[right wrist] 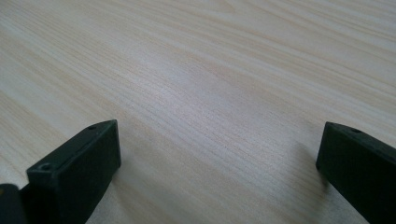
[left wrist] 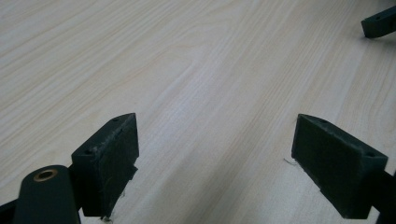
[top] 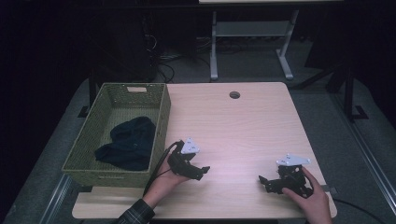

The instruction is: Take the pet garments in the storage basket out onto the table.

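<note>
A dark blue cloth [top: 128, 143] lies bunched inside a green woven basket [top: 161, 122] at the table's left edge. My left gripper [top: 201, 171] rests low on the light wooden table [top: 233, 130] just right of the basket, open, with bare wood between its jaws [left wrist: 217, 149]. My right gripper [top: 263, 183] sits near the front right corner, also open over bare wood [right wrist: 219, 154]. A jaw tip of the right gripper [left wrist: 379, 23] shows at the top right of the left gripper view. Each gripper is held by a hand.
A round cable hole [top: 234, 94] sits near the table's far edge. Beyond the table stand a white desk frame [top: 252, 37] and cables on the grey floor. The basket's right wall rises close to my left hand.
</note>
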Motion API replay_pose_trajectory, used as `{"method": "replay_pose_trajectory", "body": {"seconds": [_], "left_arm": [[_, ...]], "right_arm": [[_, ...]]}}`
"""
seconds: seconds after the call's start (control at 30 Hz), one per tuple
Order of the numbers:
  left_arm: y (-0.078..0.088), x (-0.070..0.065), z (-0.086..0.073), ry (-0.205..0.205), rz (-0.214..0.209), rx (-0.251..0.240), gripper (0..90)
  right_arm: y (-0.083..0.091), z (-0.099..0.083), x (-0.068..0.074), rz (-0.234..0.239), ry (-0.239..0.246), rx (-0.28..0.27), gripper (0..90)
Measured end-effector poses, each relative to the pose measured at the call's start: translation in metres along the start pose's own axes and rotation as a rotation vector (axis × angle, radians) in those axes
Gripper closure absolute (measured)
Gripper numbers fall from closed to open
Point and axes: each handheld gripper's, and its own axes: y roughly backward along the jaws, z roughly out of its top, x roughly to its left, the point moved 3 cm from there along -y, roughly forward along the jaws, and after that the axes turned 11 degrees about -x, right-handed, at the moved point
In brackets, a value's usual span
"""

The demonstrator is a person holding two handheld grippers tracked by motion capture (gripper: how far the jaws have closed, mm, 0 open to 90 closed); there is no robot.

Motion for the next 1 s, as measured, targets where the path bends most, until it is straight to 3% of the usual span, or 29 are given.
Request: {"method": "replay_pose_trajectory", "body": {"seconds": [1.0], "left_arm": [[0.014,0.004,0.018,-0.002,-0.019,-0.018,14.4]], "right_arm": [[0.0,0.0,0.0,0.0,0.0,-0.001,0.0]]}}
